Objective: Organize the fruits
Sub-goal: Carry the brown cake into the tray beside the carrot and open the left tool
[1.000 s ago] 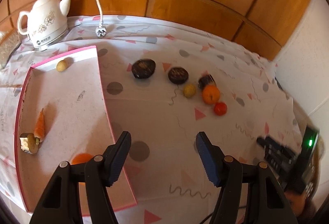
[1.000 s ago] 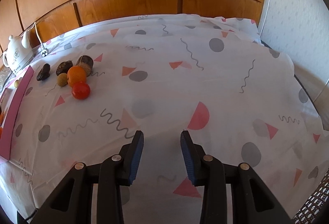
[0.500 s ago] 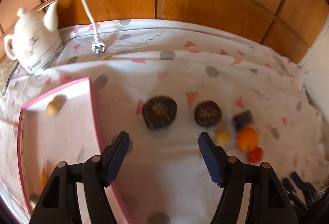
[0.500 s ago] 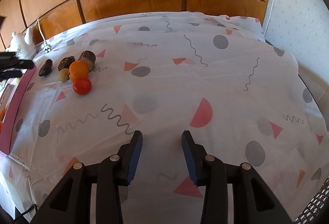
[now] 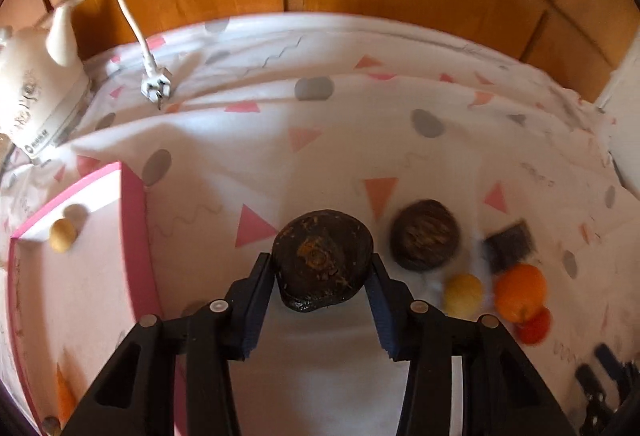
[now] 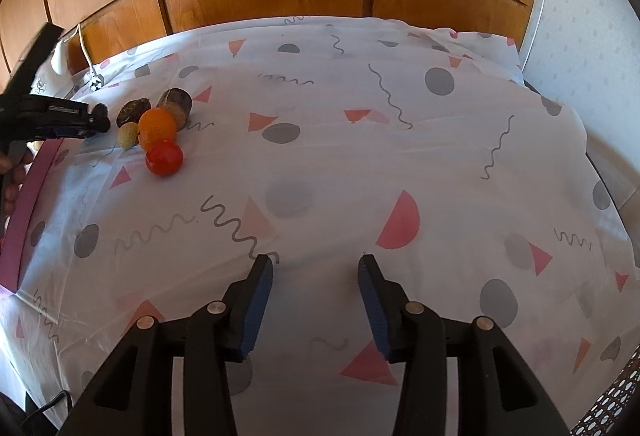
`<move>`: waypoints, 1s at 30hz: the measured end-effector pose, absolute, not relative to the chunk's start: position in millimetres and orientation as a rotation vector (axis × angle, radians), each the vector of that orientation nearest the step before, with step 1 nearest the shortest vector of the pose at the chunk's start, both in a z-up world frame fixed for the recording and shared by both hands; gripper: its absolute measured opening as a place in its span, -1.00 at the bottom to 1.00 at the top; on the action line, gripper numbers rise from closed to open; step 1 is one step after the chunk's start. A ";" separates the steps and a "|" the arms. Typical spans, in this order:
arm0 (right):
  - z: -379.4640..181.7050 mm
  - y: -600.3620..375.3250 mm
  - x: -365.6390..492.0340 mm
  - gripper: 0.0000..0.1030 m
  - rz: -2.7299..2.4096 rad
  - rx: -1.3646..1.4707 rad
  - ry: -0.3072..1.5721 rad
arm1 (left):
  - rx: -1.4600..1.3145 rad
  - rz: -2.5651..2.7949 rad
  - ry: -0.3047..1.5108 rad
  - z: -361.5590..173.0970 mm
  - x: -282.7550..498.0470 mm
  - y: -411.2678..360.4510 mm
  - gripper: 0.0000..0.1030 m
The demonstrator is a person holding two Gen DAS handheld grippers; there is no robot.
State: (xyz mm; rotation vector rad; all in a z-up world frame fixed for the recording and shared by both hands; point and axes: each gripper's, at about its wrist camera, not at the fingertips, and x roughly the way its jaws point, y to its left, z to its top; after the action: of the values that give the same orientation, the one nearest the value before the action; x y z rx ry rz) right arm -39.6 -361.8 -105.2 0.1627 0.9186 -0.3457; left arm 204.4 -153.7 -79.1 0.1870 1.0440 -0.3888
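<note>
Your left gripper (image 5: 323,278) has advanced since 0.5 s ago: dark fruit (image 5: 322,260) now sits between its pads, both touching its sides, resting on the tablecloth (image 5: 360,140) just right of the pink tray (image 5: 136,236). Whether clamped tight: can't tell. Second dark fruit (image 5: 425,239), yellow fruit (image 5: 463,294), orange (image 5: 520,291) lie to its right. Your right gripper (image 6: 316,288) is unchanged, jaws apart, nothing between, over bare cloth.

Both grippers: black plastic frames, triangular cut-outs, round silver screws. Fingers (image 5: 256,300) carry ribbed blue pads; same on right (image 6: 258,300).
</note>
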 end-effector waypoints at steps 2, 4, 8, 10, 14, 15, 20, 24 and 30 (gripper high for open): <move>-105.2 -361.6 -38.6 -0.12 -0.345 0.159 0.920 | 0.171 -0.416 1.023 -73.3 189.5 -151.0 -0.10; -105.5 -361.5 -38.5 -0.12 -0.347 0.158 0.920 | 0.148 -0.444 1.006 -67.7 166.5 -146.7 -0.10; -105.3 -361.8 -38.4 -0.12 -0.350 0.162 0.918 | 0.159 -0.516 0.963 -58.1 122.0 -142.3 -0.10; -105.6 -361.0 -38.0 -0.11 -0.351 0.157 0.918 | 0.151 -0.548 0.950 -53.5 100.5 -138.4 -0.10; -105.8 -359.8 -37.2 -0.10 -0.355 0.146 0.917 | 0.151 -0.582 0.933 -47.4 70.4 -126.7 -0.10; -106.0 -360.0 -36.6 -0.10 -0.356 0.144 0.916 | 0.150 -0.589 0.924 -44.8 63.6 -124.1 -0.10; -106.0 -359.2 -35.9 -0.09 -0.370 0.142 0.915 | 0.149 -0.599 0.889 -32.8 33.1 -108.5 -0.10; -105.2 -358.7 -33.7 -0.09 -0.379 0.144 0.923 | 0.116 -0.594 0.877 -27.4 21.9 -93.3 -0.10; -103.2 -353.4 -31.5 -0.09 -0.382 0.116 0.932 | 0.067 -0.569 0.867 -22.5 15.7 -75.9 -0.10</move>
State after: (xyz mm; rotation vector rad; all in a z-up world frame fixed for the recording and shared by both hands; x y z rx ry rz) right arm -31.5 -353.4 -103.2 0.1157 0.9315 -0.3821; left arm 15.7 -75.9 -22.5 0.0667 0.8665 -0.5691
